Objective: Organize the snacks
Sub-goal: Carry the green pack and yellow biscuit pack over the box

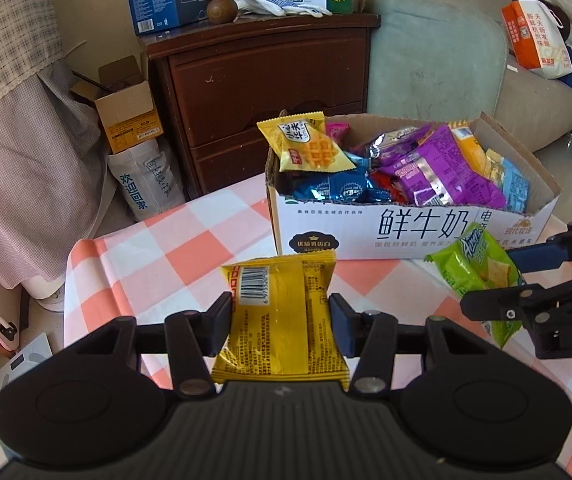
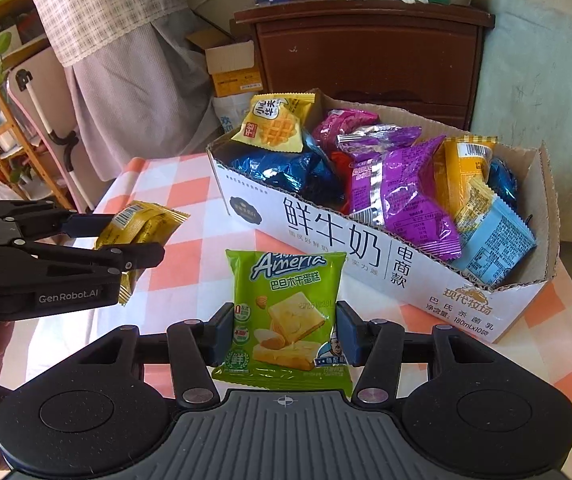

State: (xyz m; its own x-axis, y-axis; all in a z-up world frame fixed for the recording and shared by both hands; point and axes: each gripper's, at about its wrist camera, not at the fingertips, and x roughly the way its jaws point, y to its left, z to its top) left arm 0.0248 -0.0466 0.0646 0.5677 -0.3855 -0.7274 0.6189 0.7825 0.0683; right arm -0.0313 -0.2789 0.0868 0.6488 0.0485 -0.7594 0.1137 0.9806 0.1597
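- While clamped narrow, left tool (image 1: 279, 316) holding yellow packet (image 1: 281, 312) by its sides, barcode end forward, clear above the checked bench (image 1: 189, 240).
- Right tool (image 2: 283, 330) likewise pinched on green cake packet (image 2: 286, 312), upright.
- Snack box (image 1: 406, 232) straight ahead of both, long axis crosswise; right tool seemingly nearer.

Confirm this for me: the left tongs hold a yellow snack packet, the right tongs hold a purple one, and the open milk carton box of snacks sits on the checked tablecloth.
One detail is wrong. The right tongs hold a green snack packet, not a purple one, as the right wrist view shows. The rest stands: the left tongs hold a yellow snack packet, and the box of snacks sits on the checked tablecloth.
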